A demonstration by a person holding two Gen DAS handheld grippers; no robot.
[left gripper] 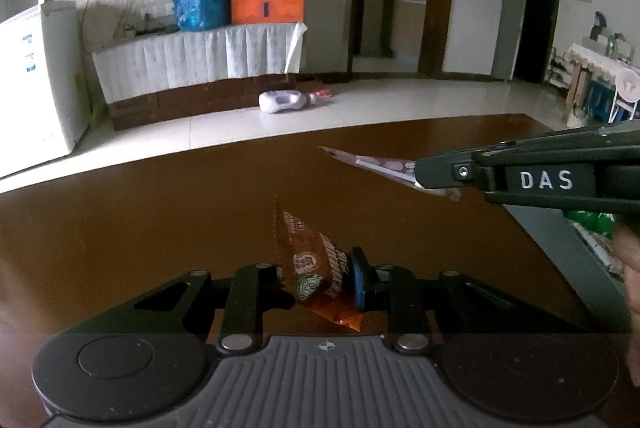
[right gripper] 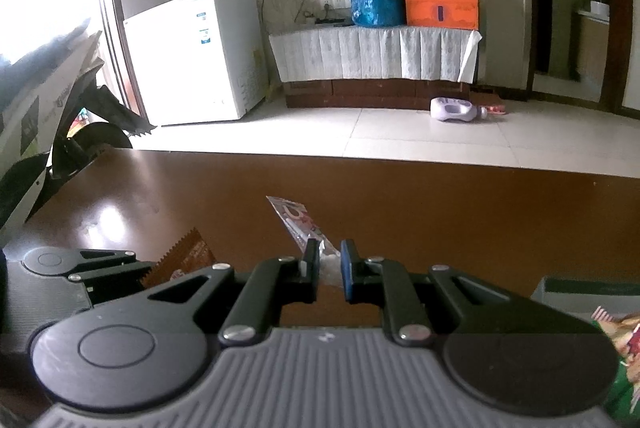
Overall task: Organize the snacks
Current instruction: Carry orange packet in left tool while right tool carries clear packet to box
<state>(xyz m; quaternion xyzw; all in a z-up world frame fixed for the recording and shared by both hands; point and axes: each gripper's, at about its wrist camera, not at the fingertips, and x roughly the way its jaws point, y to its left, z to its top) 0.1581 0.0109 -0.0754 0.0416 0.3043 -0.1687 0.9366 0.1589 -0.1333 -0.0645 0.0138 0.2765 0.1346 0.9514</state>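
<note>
Here, in the left wrist view, the left gripper point(left gripper: 318, 278) pinches an orange snack packet point(left gripper: 316, 268) just above the brown table point(left gripper: 160, 220). Its pads squeeze the packet's middle, so the packet hangs tilted with one corner up. To the right of the packet, over the same table, the right gripper point(left gripper: 420, 179) comes in from the side and pinches a thin pink and white packet point(left gripper: 376, 163) by one end, so the rest sticks out flat. A grey box point(left gripper: 560, 228) with green bags sits past the table's right edge, likely where snacks go. In the right wrist view, the right gripper point(right gripper: 329, 264) is pressed onto the pink and white packet point(right gripper: 298, 220), held off the table point(right gripper: 440, 211). The left gripper point(right gripper: 132, 274) shows low on the left with the orange packet point(right gripper: 188, 256).
</note>
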